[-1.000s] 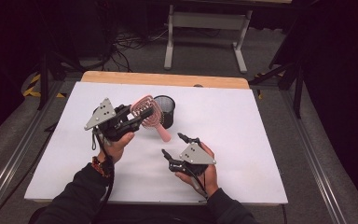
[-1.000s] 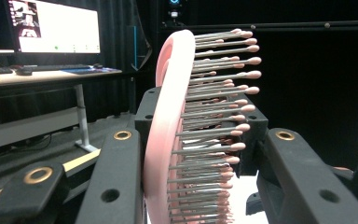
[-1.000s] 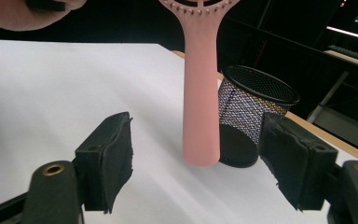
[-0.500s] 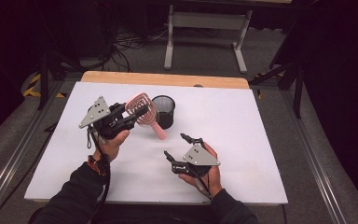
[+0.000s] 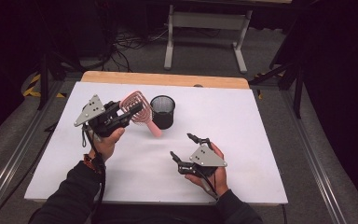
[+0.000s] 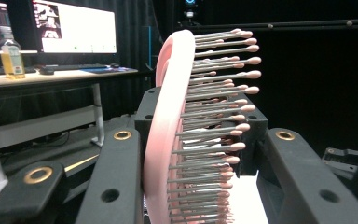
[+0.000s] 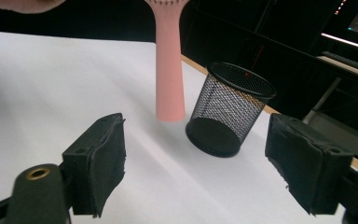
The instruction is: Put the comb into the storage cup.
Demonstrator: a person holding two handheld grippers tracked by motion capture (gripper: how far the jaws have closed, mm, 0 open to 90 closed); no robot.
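- Hairbrush (image 5: pixel 137 111): I see it clamped by its pink head in my left claw (image 5: pixel 129 110), handle slanting down past the jaws, above the desk (image 5: pixel 261 140).
- Mesh cup (image 5: pixel 162 112): upright, just beyond the handle.
- Right claw (image 5: pixel 186 148): spread wide, holding nothing.

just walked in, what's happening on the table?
A person works two handheld grippers at a white table. The left gripper is shut on the head of a pink hairbrush, held up off the table with its handle angling down beside a black mesh cup. The cup stands upright and looks empty. The right gripper hovers open nearer the person, holding nothing, aimed toward the cup.
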